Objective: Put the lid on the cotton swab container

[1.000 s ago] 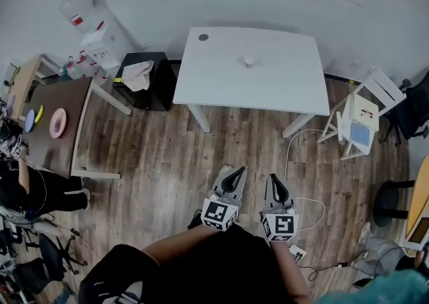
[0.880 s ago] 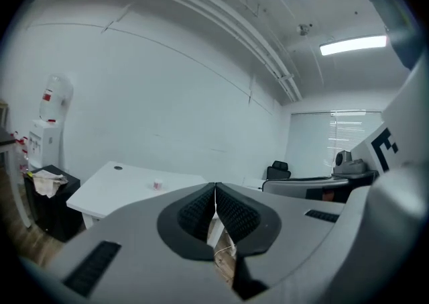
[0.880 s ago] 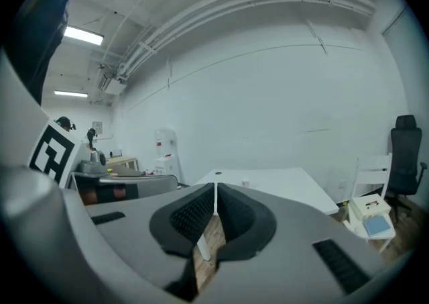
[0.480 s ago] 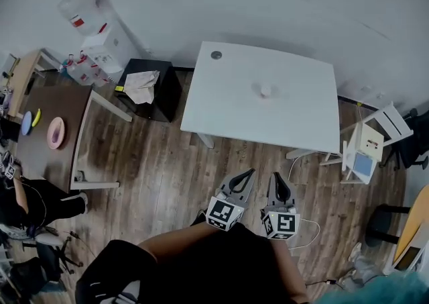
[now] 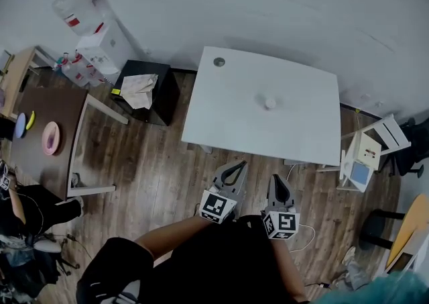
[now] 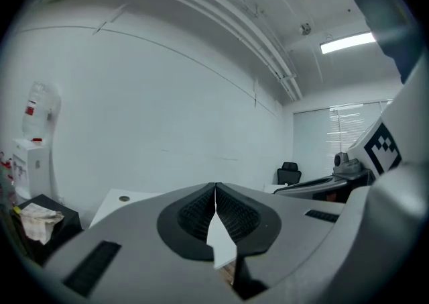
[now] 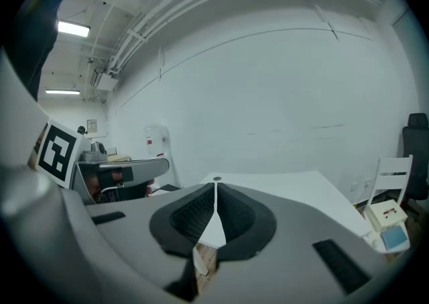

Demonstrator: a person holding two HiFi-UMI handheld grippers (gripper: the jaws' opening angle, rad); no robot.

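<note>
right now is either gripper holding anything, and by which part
Nothing is held. The left gripper and the right gripper both have their jaws shut together with nothing between them, short of the white table.

The desk is almost bare: a small white thing sits near its middle and a round grommet at the far left corner. Open wood floor lies before its near edge. A black cabinet stands just beside its left end, and a white chair near its right.
</note>
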